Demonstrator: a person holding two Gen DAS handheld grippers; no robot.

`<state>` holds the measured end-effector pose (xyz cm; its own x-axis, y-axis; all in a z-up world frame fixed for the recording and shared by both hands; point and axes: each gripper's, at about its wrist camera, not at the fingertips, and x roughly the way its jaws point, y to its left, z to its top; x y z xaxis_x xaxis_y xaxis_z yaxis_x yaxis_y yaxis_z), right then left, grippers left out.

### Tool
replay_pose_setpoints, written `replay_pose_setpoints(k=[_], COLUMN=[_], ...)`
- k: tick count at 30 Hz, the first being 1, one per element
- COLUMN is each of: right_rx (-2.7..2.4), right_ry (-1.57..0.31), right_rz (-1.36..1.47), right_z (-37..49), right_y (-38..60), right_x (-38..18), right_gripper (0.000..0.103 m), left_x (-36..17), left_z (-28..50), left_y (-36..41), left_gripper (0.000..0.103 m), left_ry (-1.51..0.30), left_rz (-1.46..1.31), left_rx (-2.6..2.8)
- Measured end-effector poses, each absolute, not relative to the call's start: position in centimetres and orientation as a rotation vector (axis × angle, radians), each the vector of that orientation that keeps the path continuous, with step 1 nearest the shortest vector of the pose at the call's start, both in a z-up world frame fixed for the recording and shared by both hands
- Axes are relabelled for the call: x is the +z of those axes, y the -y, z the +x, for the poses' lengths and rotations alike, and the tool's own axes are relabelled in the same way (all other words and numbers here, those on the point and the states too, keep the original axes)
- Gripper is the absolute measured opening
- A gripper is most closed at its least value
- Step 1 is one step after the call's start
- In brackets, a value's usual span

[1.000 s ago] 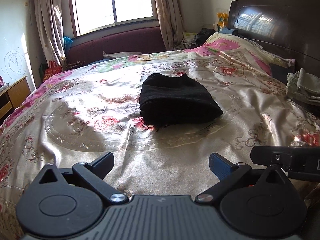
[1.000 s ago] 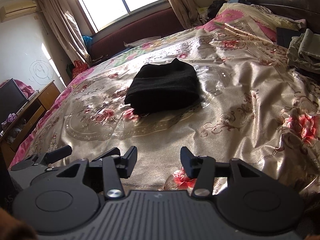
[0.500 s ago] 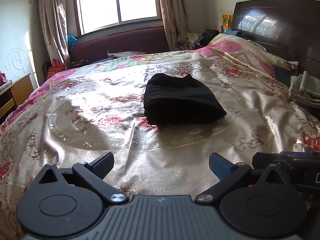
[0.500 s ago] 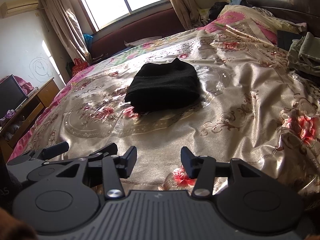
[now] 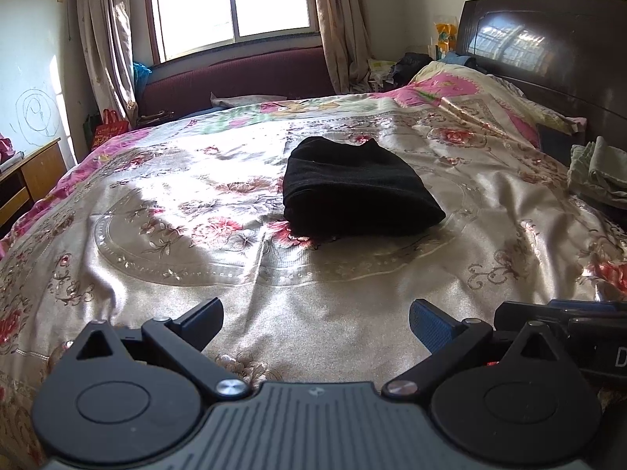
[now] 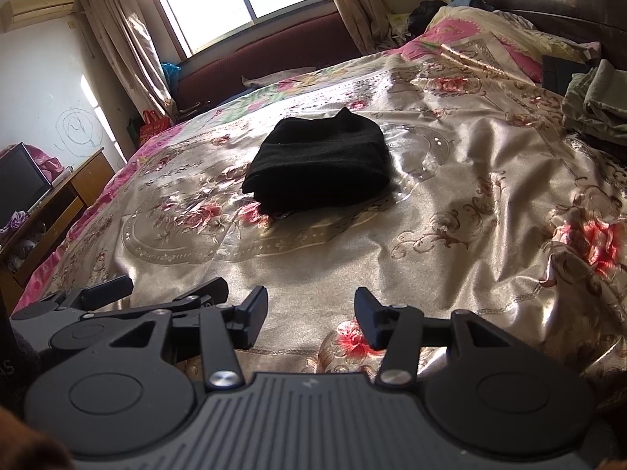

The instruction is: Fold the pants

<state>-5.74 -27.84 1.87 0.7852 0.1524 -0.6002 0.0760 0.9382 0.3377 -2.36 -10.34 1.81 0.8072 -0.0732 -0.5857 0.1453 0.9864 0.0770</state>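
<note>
- The black pants [image 5: 358, 190] are lying as a compact folded bundle near the middle of the bed [image 5: 313, 313], on its floral bedspread, with sunlight falling across the fabric beside them.
- The left claw [image 5: 315, 327] is hovering low over the near part of the bed with its fingers spread wide and nothing between them; the pants are well apart from it, farther up the bed.
- The right claw [image 6: 311, 315] is hanging just beside the left one, its fingers also spread with only bare bedspread showing in the gap.
- Judging from the neat bundle, the folding is looking finished or nearly so, and the step in hand is seeming to be a check or a final tidy.
- If a touch-up is wanted, one small corner is poking up at the far edge of the bundle; pressing that flat from above would be serving better than pinching, since a pinch is risking dragging the top layer and opening the fold.
- Any approach is best made slowly with both claws coming in from the near edge, as the satin bedspread is looking slippery and the bundle is likely sliding under a sideways push.
- A second heap of greenish clothing [image 6: 595, 107] is sitting at the right edge of the bed, well apart from the pants.
</note>
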Motion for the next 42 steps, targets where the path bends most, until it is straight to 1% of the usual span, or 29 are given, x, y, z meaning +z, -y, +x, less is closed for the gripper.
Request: replay_pose_setpoints(k=[12,27,42], right_rx=[0.036,0.061,0.036], right_ry=[-0.676,-0.725,-0.756], right_rz=[0.379,0.433,0.400], right_z=[-5.8,-4.2,-3.6], right_y=[28.5,29.2,28.6], right_x=[1.8,-1.0,-1.3], right_gripper=[0.050,0.050,0.050], left_x=[1.9,-0.3,-1.4], left_z=[-2.2,-0.8,-0.2], left_y=[11.1,12.0,11.3], left_gripper=[0.103,0.103,0.103], left_ry=[-0.635,-0.706,-0.744], left_rz=[0.142,0.217,0.163], left_rx=[-0.119,-0.073,-0.089])
